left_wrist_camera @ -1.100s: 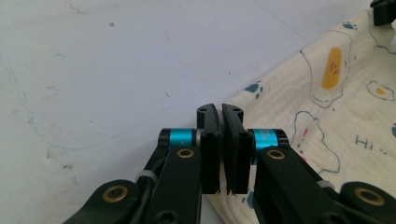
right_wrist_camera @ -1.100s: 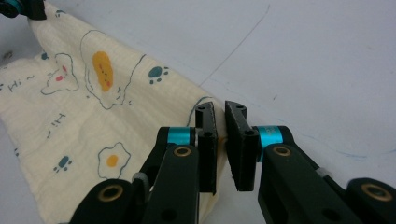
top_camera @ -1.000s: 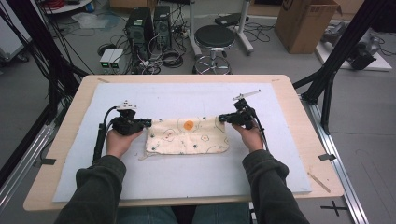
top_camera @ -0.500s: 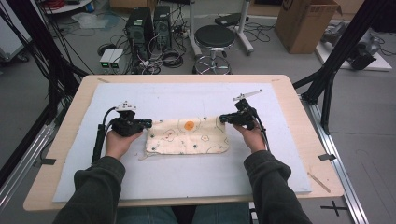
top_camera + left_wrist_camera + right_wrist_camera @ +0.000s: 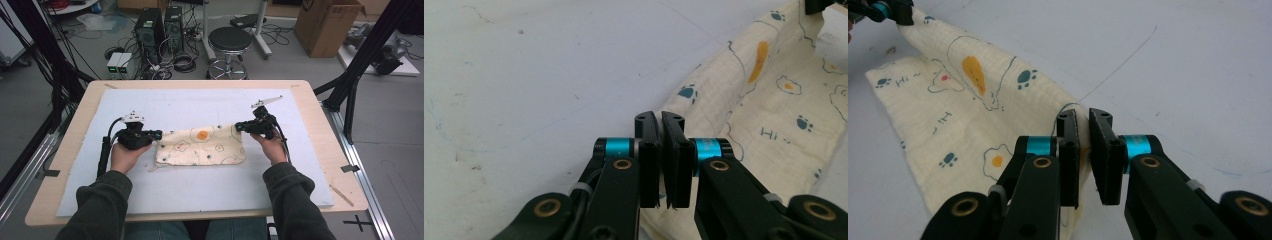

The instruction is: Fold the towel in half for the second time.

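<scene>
Two grippers hold one cream printed cloth, which lies near the middle of the counter on a pale blue mat. Left gripper: jaws pinched narrow on the cloth's far left corner. Right gripper: jaws pinched narrow on the far right corner. Far edge of the cloth is lifted slightly between them; near edge rests flat on the mat.

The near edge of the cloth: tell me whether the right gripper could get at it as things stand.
Probably yes, once it lets go. The right gripper is shut on the cloth at its far right corner; the mat beside the cloth's near edge lies bare.
</scene>
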{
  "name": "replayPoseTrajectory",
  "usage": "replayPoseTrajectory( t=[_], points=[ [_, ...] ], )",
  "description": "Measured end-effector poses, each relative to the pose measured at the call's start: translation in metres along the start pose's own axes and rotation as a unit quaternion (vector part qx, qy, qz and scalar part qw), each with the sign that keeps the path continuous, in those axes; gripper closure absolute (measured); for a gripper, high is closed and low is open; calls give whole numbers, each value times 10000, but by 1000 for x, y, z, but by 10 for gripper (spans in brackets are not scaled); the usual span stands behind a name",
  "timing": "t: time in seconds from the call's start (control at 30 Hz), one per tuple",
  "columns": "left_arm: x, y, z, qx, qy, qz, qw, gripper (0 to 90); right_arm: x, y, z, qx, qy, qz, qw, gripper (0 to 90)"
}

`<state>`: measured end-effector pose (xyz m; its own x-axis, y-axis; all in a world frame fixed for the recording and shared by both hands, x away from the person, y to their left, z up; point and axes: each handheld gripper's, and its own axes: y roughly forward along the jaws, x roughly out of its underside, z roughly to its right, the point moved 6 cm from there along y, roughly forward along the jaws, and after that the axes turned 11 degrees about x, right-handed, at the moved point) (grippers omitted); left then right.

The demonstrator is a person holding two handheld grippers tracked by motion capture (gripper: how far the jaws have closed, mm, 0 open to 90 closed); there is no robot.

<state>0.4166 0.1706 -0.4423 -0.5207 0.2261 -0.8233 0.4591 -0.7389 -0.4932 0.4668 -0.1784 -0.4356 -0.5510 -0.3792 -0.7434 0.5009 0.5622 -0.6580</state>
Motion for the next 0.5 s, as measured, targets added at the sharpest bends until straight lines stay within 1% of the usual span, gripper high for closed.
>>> replayPoseTrajectory(
  t=[0.03, 0.07, 0.1, 0.13, 0.17, 0.27, 0.37, 0.4, 0.47, 0.5],
  points=[
    [0, -1, 0, 3, 21, 9, 10000, 857, 0, 0, 0, 1, -37, 24, 10000, 828],
    [0, -1, 1, 0, 20, 38, 10000, 857, 0, -2, -1, -10, -26, -8, 10000, 828],
    [0, -2, 2, 10, 57, 15, 10000, 857, 0, -3, -2, -31, -32, 7, 10000, 828],
    [0, -2, 3, 18, 29, 49, 10000, 857, 0, -3, -3, -44, -54, 23, 10000, 828],
    [0, -3, 3, 23, 65, 35, 10000, 857, 0, -4, -4, -38, -75, 42, 10000, 829],
    [1, -5, 4, 30, 58, 79, 9999, 857, 1, -5, -7, -68, -115, 22, 9999, 829],
    [2, -8, 6, 51, 99, 96, 9999, 857, 0, -7, -10, -112, -136, 48, 9998, 829],
    [2, -8, 7, 59, 91, 107, 9999, 857, 0, -7, -12, -121, -178, 59, 9997, 829],
    [1, -10, 8, 78, 144, 78, 9998, 857, -1, -8, -14, -133, -232, 73, 9996, 829],
    [1, -11, 9, 76, 165, 103, 9998, 857, -1, -9, -15, -137, -226, 63, 9996, 830]
  ],
)
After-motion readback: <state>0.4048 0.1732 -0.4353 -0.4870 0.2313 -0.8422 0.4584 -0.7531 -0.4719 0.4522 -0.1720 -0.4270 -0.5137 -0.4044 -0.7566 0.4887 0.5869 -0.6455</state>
